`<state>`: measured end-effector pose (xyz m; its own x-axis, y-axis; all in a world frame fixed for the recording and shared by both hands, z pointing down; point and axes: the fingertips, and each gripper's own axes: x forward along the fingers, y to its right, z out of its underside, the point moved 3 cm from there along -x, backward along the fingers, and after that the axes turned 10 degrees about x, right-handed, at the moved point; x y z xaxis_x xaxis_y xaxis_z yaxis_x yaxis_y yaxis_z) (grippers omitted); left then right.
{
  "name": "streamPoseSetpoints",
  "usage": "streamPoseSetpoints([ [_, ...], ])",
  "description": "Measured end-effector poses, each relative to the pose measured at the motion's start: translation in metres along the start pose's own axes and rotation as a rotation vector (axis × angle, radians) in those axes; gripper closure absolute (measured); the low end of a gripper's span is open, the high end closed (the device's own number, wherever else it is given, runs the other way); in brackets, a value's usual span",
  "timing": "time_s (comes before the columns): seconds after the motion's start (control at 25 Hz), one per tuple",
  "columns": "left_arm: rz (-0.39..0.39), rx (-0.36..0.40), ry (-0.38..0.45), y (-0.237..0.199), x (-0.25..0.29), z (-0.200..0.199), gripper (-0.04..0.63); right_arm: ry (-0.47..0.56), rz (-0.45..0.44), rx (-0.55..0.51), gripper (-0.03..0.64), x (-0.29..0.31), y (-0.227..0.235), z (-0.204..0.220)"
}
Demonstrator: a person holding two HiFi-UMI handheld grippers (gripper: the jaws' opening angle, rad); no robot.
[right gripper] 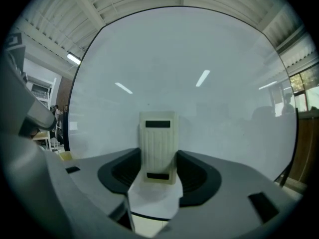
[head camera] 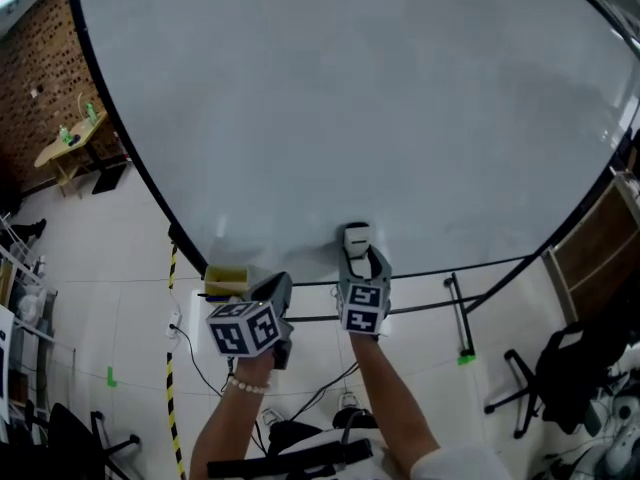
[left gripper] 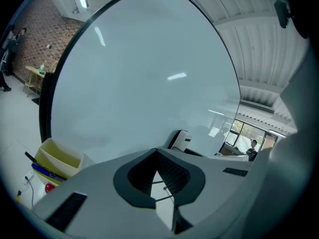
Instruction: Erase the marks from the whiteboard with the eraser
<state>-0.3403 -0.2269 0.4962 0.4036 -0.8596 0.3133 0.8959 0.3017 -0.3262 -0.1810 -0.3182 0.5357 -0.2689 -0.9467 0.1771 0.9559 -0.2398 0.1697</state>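
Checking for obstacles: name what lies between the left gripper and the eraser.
Only bare whiteboard, seen in the left gripper view between left gripper and eraser.

Tally at the board: two tools, one of everything else.
One whiteboard (head camera: 350, 98); one eraser (head camera: 357, 236), between the jaws of the right gripper (head camera: 364, 260); two grippers counting the left gripper (head camera: 279, 288) beside it; one yellow box (head camera: 226, 278) just left of the left gripper; one wooden table (head camera: 68, 148) far off to its left.
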Motion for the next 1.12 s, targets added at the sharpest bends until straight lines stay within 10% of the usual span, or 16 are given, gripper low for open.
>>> streamPoseSetpoints([
  [1.12, 0.164, 0.042, -0.048, 0.226, 0.164, 0.039, 0.607, 0.043, 0.010, 0.013, 0.370, -0.032, 0.272, -0.043],
])
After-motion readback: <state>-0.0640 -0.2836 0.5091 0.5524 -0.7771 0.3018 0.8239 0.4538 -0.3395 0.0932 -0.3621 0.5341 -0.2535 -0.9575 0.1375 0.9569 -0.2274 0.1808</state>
